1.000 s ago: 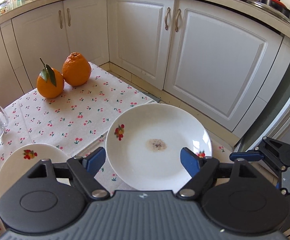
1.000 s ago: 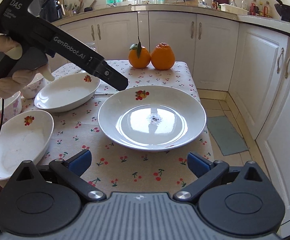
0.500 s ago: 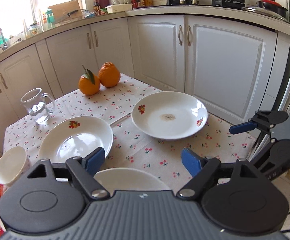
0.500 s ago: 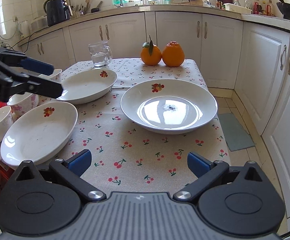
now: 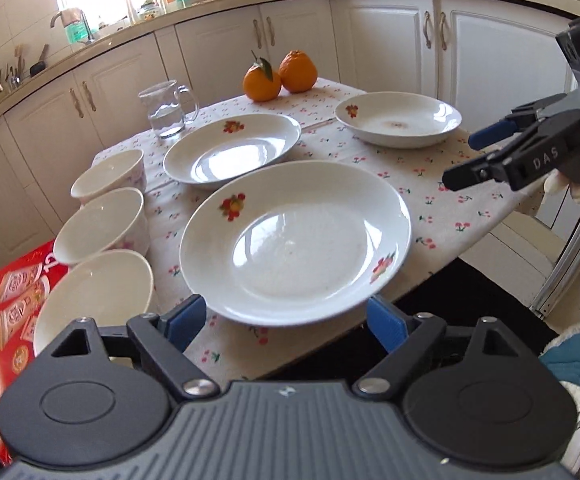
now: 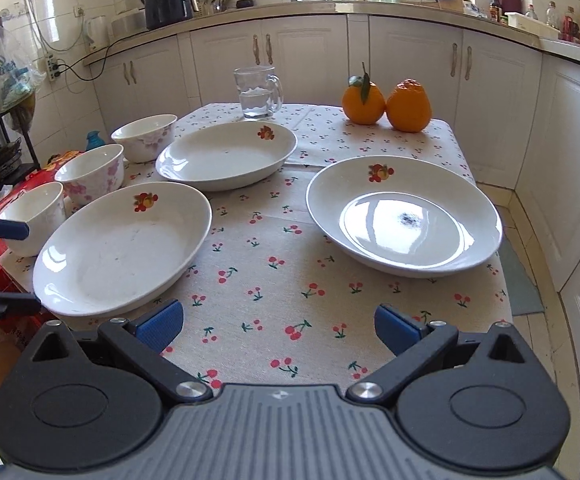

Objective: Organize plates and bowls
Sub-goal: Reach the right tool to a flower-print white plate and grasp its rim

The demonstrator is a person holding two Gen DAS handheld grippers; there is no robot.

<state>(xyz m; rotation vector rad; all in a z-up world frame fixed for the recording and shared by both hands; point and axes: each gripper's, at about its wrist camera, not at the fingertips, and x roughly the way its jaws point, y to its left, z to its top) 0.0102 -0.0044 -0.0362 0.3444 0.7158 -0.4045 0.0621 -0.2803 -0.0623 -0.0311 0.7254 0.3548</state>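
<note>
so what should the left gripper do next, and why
Probably ease forward and down so the near plate rim sits between the fingers. The left gripper is opening, empty, with the rim just ahead between its blue pads, nothing gripped yet.

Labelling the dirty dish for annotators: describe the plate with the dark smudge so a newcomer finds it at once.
Start at the table with the cherry-print cloth, then find the two oranges at its far right corner. The smudged plate sits just in front of them. Unlike the other two plates, it has a dark speck at its centre.

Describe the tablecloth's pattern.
The tablecloth is off-white with small red cherries on green stems; the right wrist view shows it best.
</note>
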